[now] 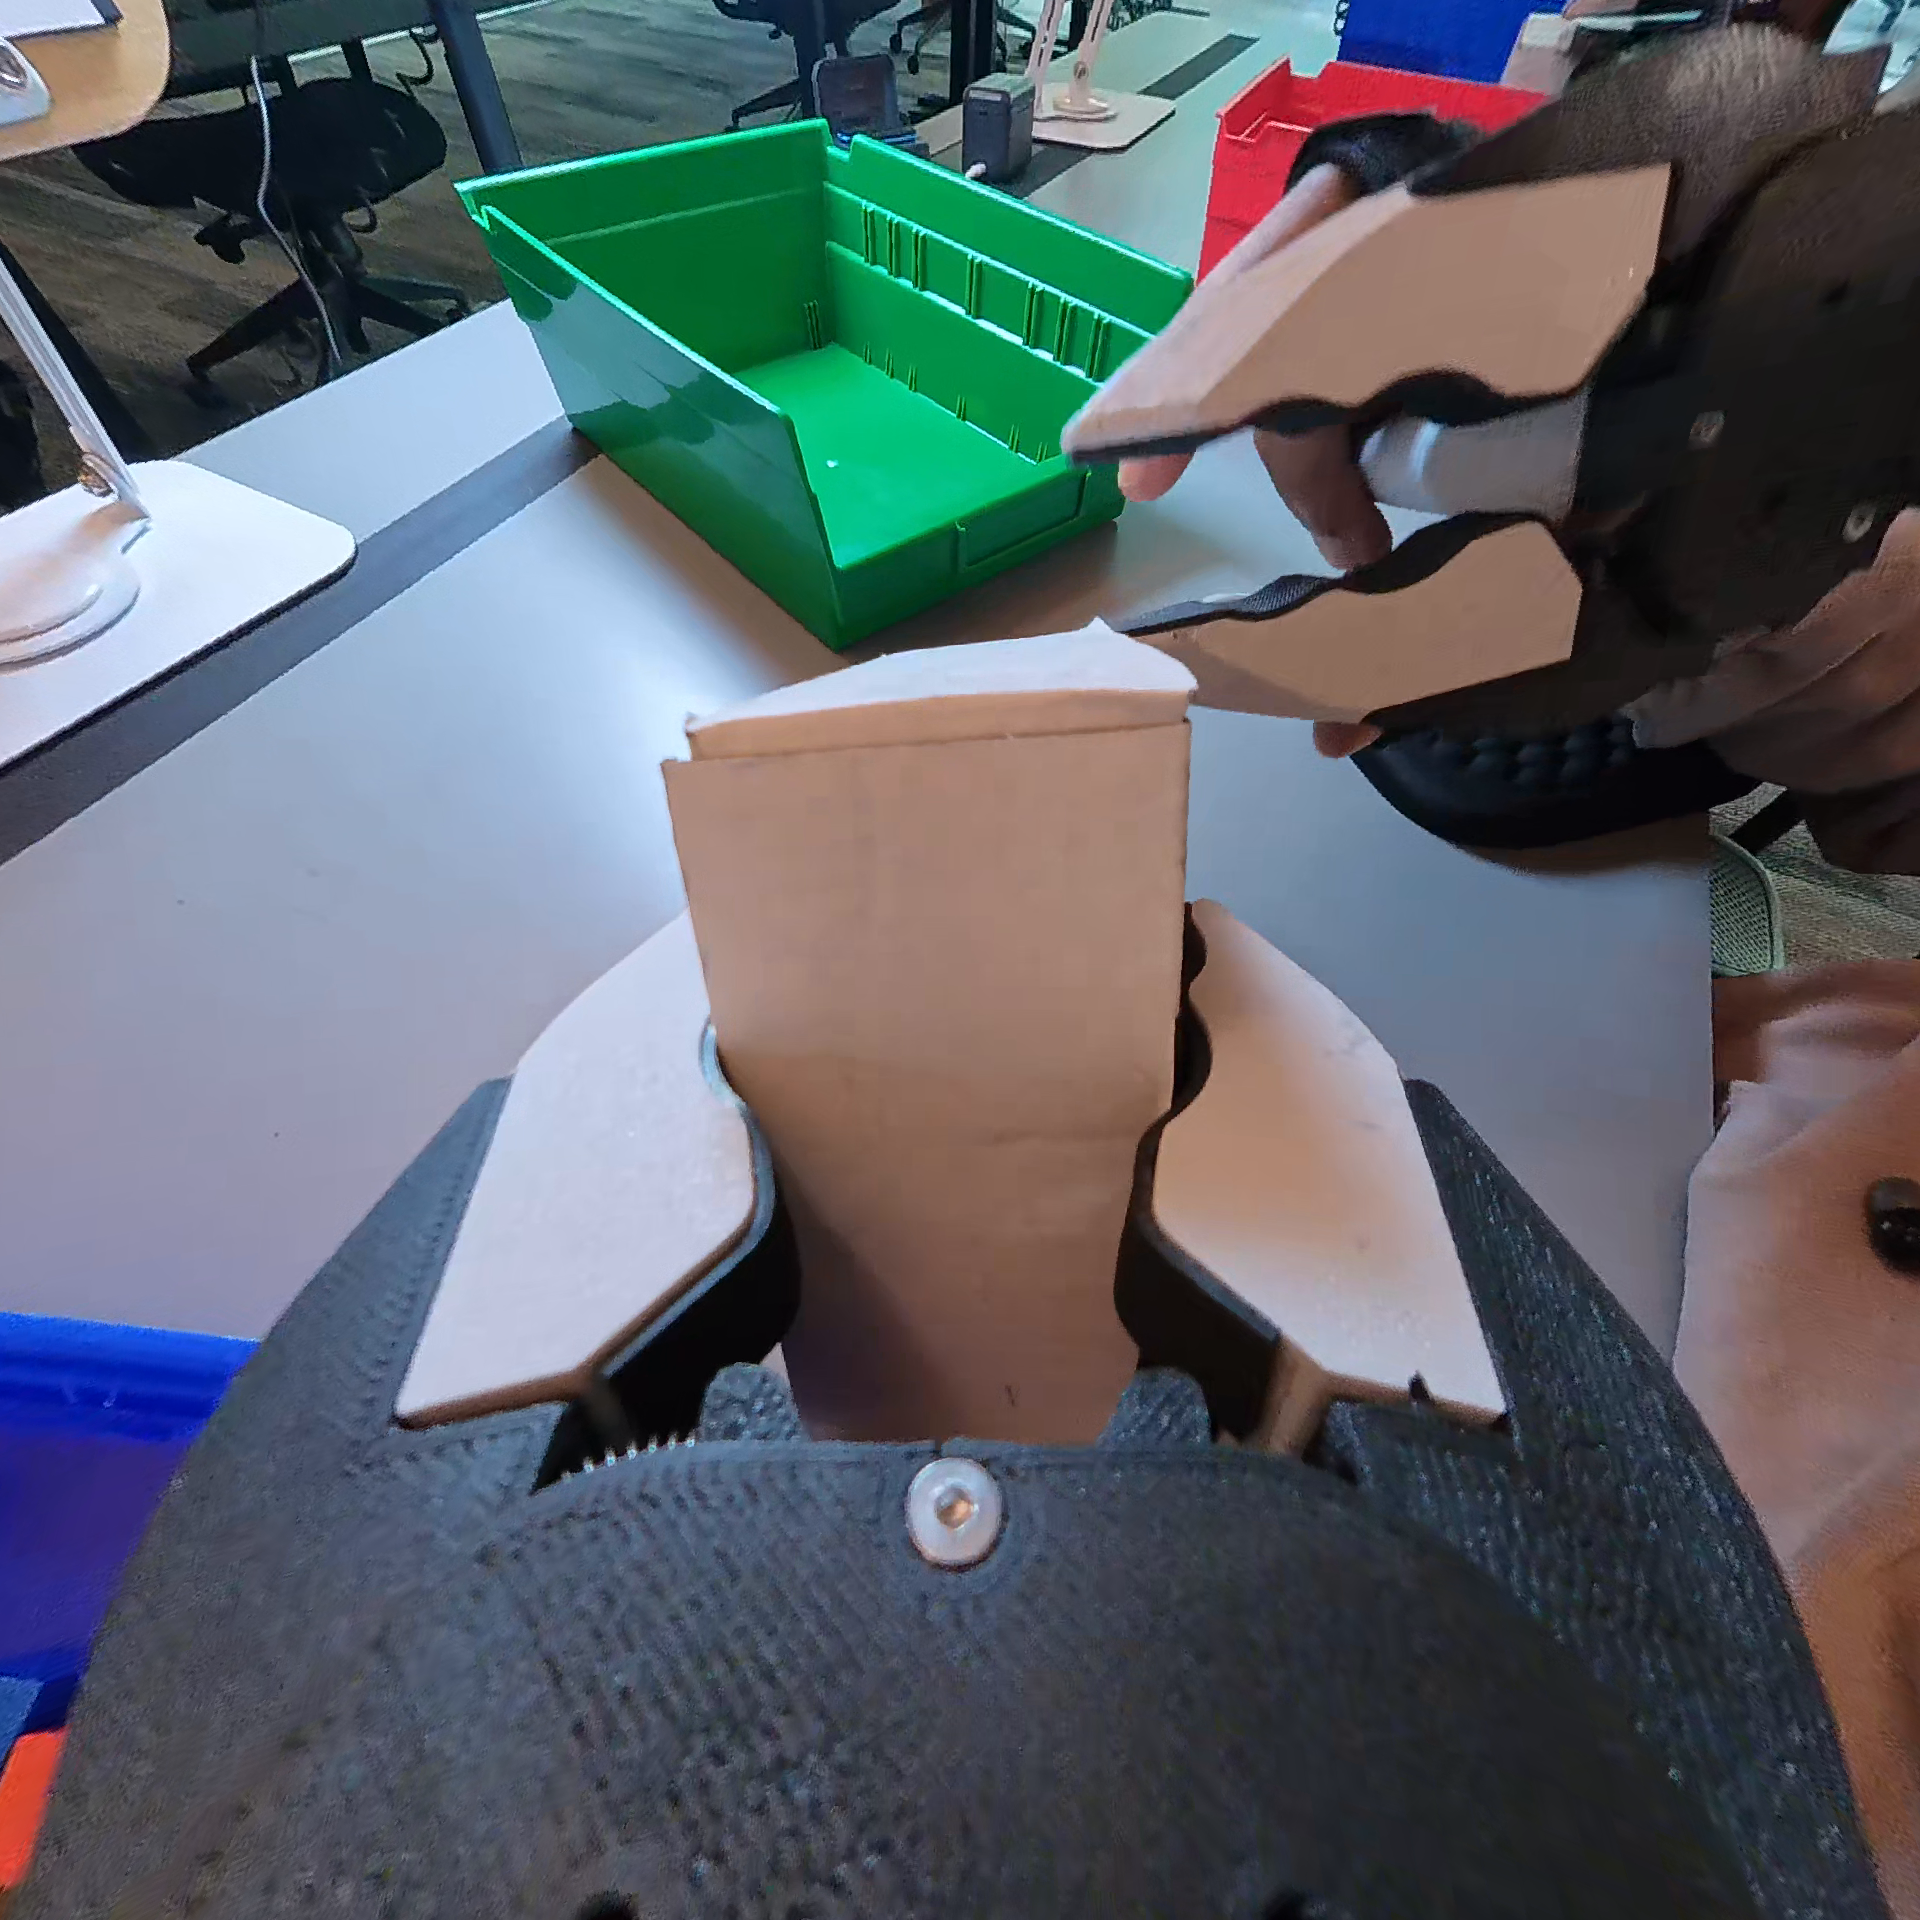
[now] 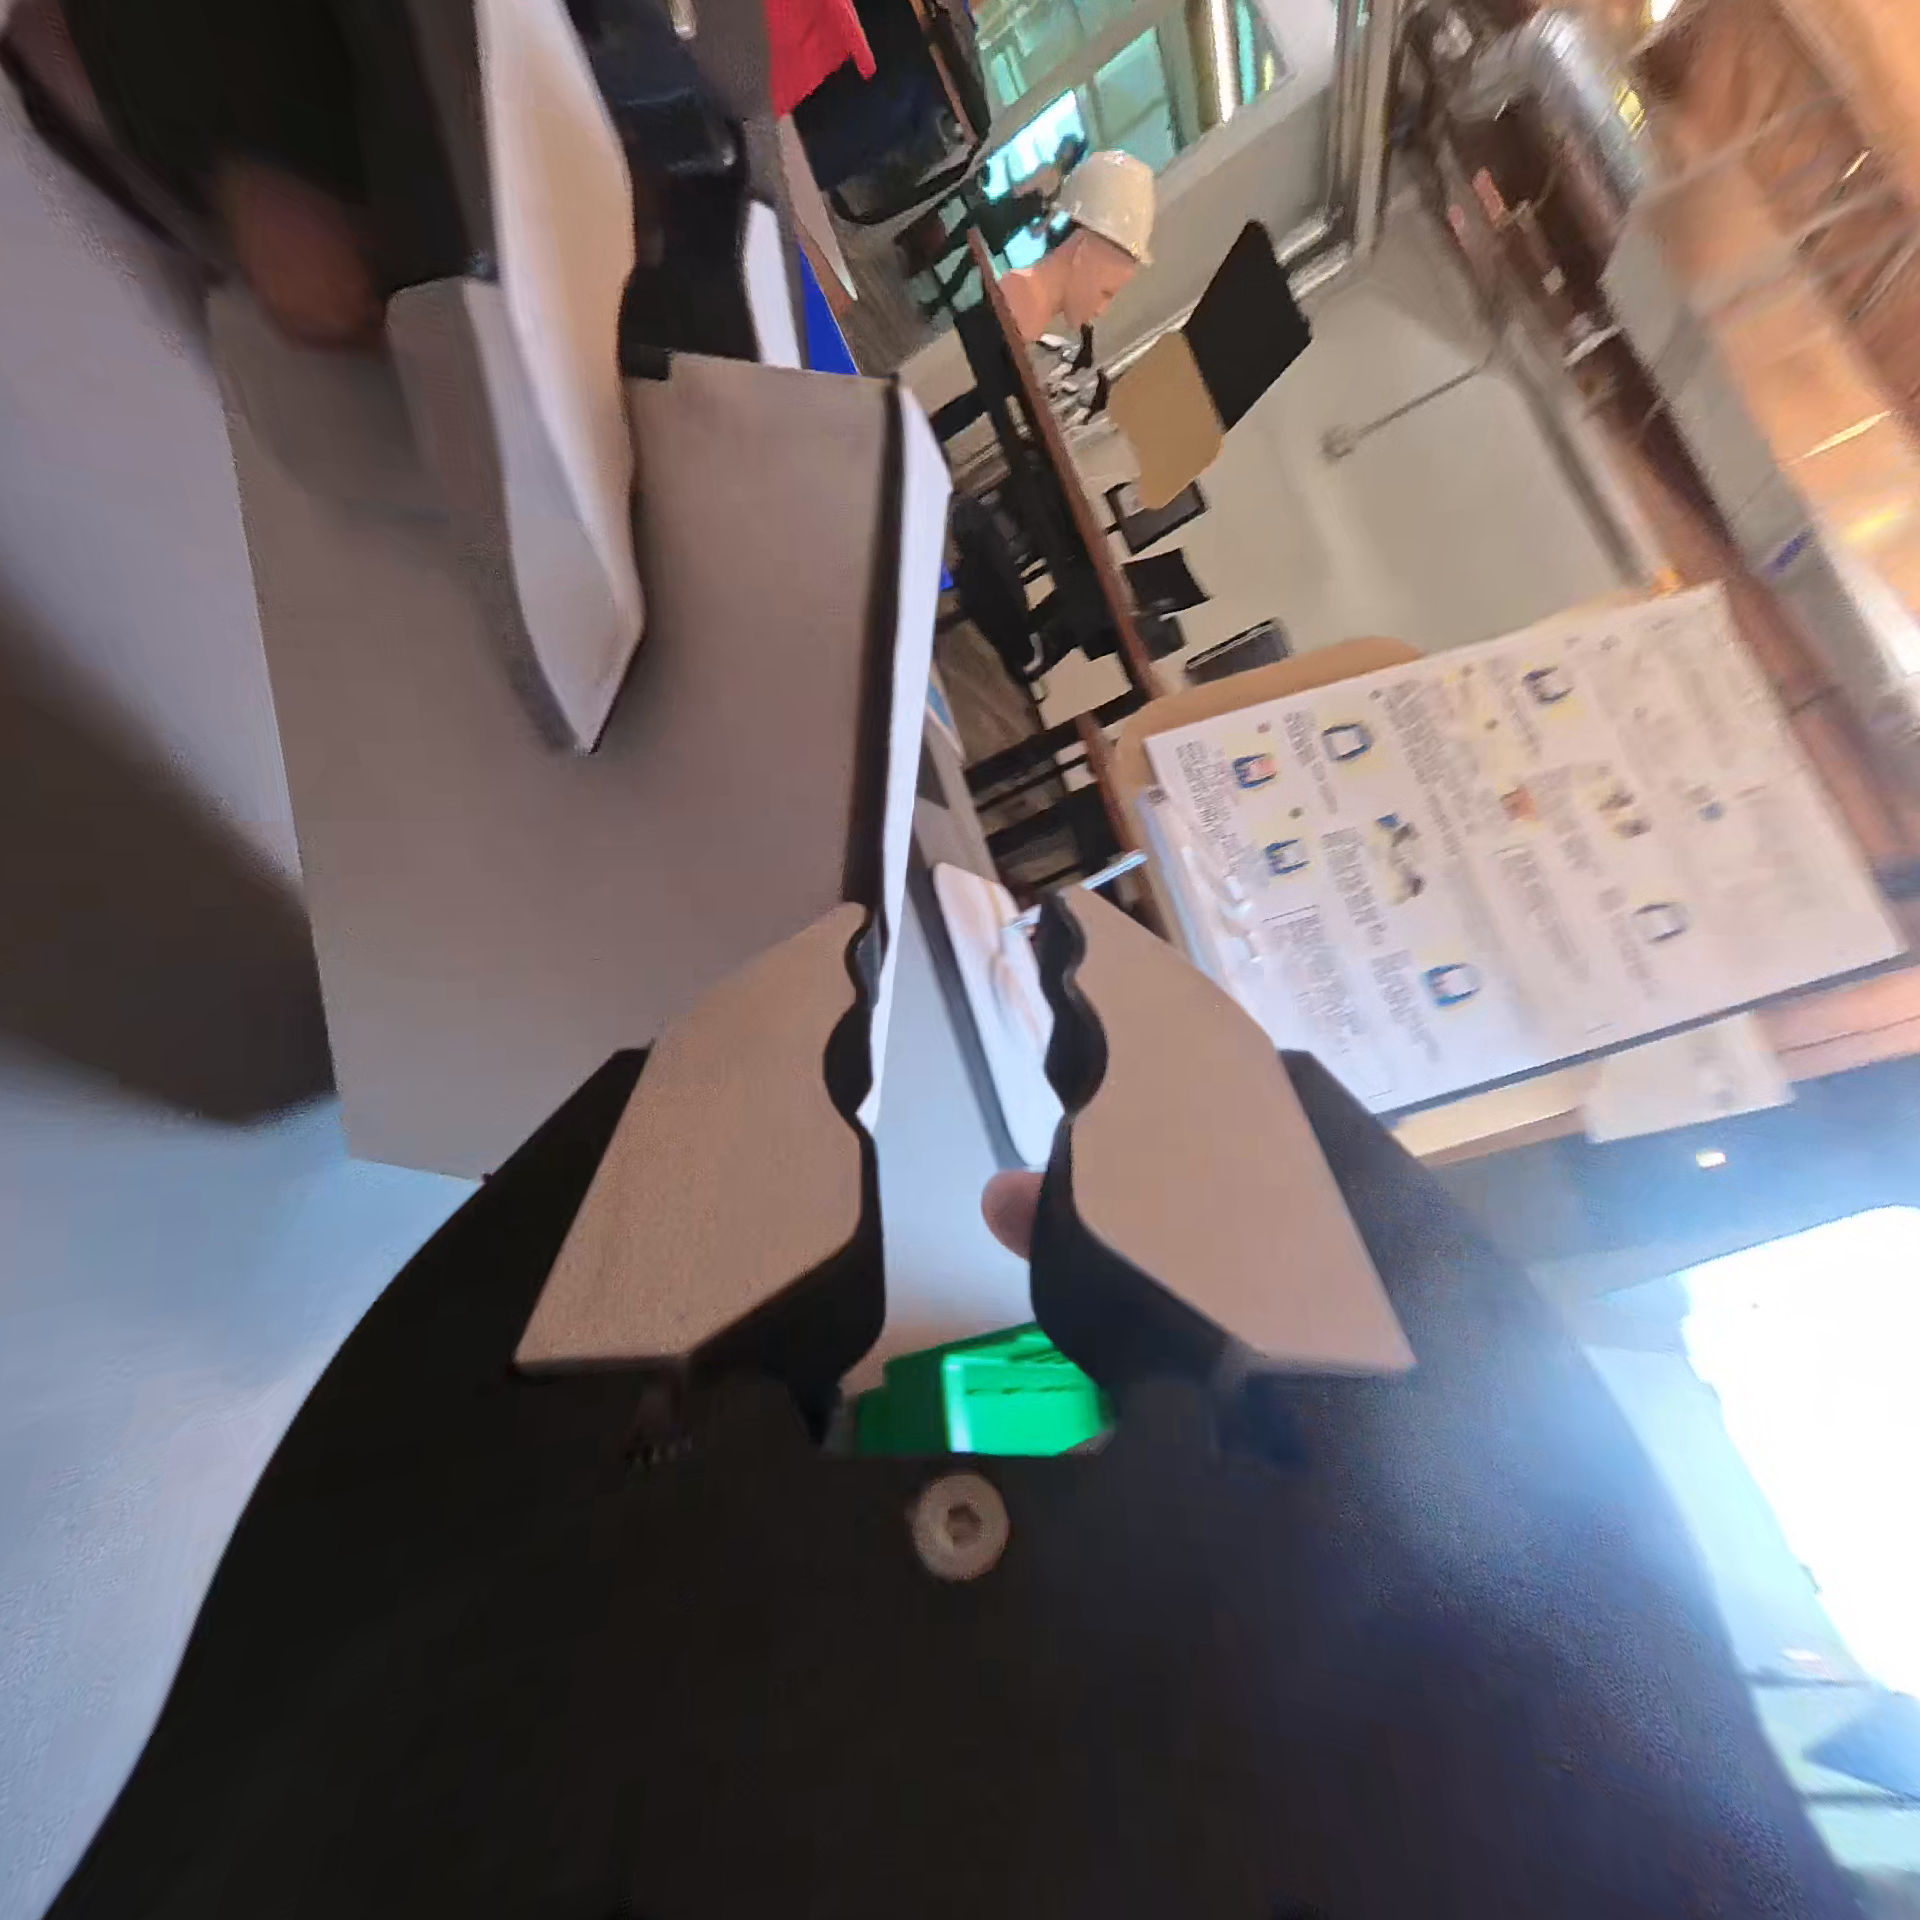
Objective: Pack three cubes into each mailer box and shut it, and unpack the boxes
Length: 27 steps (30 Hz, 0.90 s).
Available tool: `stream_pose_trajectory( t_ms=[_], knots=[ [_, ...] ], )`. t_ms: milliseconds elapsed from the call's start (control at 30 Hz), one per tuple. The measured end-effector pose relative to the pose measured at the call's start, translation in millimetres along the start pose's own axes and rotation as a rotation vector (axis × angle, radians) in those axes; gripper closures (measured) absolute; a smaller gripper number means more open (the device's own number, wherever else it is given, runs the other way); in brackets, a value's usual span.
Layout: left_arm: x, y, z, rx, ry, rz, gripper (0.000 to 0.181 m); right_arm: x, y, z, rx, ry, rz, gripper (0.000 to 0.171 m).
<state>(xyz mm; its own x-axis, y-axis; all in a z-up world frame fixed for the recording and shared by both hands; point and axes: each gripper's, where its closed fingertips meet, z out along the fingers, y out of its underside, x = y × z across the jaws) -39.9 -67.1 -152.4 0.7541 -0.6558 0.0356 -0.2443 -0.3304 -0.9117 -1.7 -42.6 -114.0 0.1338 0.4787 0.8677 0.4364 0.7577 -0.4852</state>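
Observation:
My left gripper [image 1: 945,925] is shut on a closed brown cardboard mailer box [image 1: 935,1039] and holds it on edge above the grey table [image 1: 312,935]. My right gripper [image 1: 1107,530] comes in from the upper right with its jaws open. Its lower finger [image 1: 1351,644] touches the box's top right corner. In the right wrist view my right gripper [image 2: 961,920] is open, and the box [image 2: 582,883] has its edge just inside the jaw by the left finger. The left gripper's finger [image 2: 561,520] lies across the box. No cubes show outside the box.
An empty green bin [image 1: 675,395] stands on the table beyond the box, and also shows in the right wrist view [image 2: 1018,1403]. A red bin [image 1: 1299,114] is at the far right. A blue bin [image 1: 83,1455] is at the lower left. A monitor stand base [image 1: 156,561] sits at the left. The gap from one gripper's tips to the other's is roughly 7 centimetres.

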Motion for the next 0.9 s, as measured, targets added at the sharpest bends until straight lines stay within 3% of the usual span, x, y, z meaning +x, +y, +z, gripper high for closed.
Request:
stream_pose_trajectory(
  t_ms=[67, 200, 467, 633, 733, 900],
  knots=[
    [1, -2, -1, 0.016, 0.013, -0.016, 0.104, -2, -3, -1, 0.010, 0.031, -0.032, 0.153],
    [4, -4, -3, 0.040, 0.033, -0.040, 0.104, 2, -7, -2, 0.013, 0.013, 0.177, 0.156],
    [6, -1, 1, 0.012, 0.029, -0.065, 0.105, -10, 1, 0, -0.059, -0.078, -0.052, 0.158],
    [14, -2, 1, 0.024, 0.051, -0.002, 0.105, -10, 0, -4, -0.035, -0.191, 0.074, 0.152],
    [20, -6, 0, 0.050, 0.081, 0.004, 0.105, -10, -5, -7, 0.012, -0.256, 0.245, 0.166],
    [20, -12, -3, 0.078, 0.036, 0.128, 0.104, -1, -12, -12, 0.003, -0.190, 0.004, 0.170]
  ],
)
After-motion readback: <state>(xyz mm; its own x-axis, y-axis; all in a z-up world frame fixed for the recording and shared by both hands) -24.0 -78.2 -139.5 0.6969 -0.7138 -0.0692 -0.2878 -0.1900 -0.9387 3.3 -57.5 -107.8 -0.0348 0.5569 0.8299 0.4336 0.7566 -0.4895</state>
